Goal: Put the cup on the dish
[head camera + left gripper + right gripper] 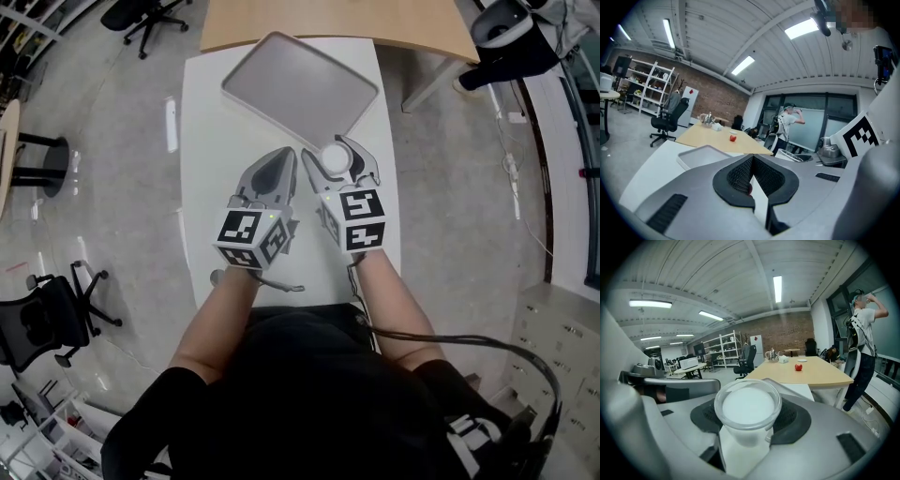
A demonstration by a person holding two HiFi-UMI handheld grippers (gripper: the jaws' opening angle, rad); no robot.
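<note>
The right gripper is clamped on the clear cup (white inside) and holds it over the white table, just at the near corner of the grey dish, which lies askew on that table. The left gripper, close alongside, has its jaws pressed together on nothing. Beyond stands a wooden table, with grey floor and black office chairs around, and a brick wall and white shelves at the room's far end.
</note>
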